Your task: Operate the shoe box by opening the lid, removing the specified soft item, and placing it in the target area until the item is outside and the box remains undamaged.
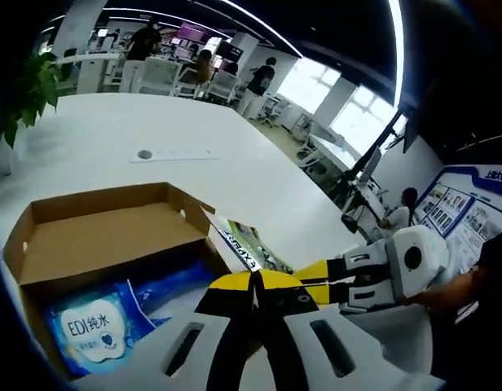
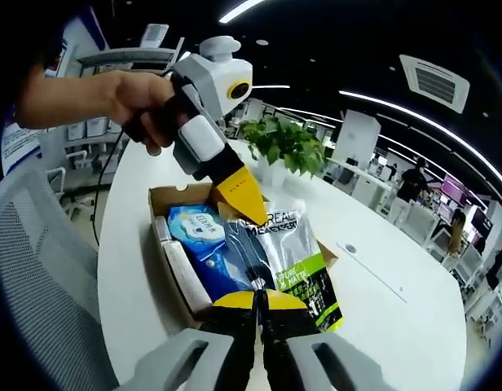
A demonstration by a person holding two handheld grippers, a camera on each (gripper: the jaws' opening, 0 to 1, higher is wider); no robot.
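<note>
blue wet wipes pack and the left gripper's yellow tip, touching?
Cannot tell. In the right gripper view the left gripper overlaps the blue wet wipes pack in the cardboard shoe box; neither contact nor gap shows plainly.

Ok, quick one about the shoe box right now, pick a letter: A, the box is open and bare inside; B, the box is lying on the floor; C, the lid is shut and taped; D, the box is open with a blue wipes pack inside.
D: the cardboard shoe box sits open on the white table, and a blue wipes pack lies inside it, also seen in the right gripper view.
</note>
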